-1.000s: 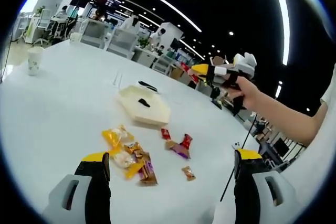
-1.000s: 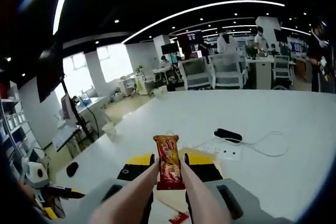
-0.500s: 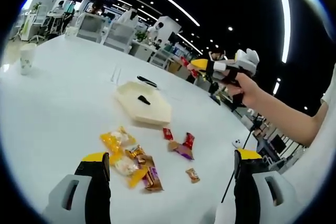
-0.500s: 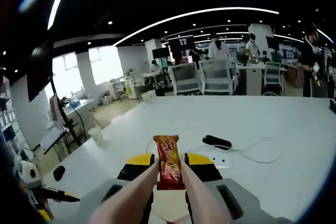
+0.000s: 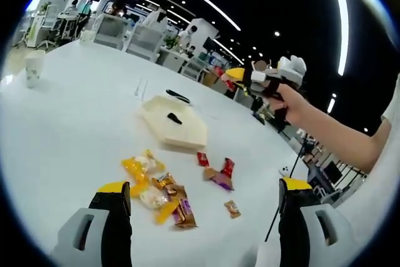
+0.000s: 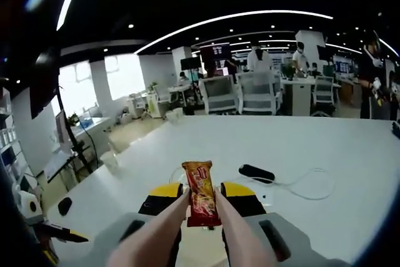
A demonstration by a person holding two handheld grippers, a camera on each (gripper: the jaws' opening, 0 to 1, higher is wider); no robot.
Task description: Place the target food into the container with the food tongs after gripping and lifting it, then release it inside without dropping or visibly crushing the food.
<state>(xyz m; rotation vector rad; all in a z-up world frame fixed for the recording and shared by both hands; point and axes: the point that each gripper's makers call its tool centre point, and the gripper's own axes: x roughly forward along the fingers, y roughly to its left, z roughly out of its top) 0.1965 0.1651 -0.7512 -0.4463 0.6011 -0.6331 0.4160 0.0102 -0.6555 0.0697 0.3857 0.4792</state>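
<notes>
Red snack bar (image 6: pixel 200 193) clenched in right tongs (image 6: pixel 201 199), left tongs (image 5: pixel 200 193) released above table (image 5: pixel 69 123)

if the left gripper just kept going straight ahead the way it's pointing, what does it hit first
Probably the loose pile of wrapped snacks on the white table, lying just ahead between the left gripper's open jaws. The cream container sits farther along that line. Depth is hard to judge in this fisheye view.
</notes>
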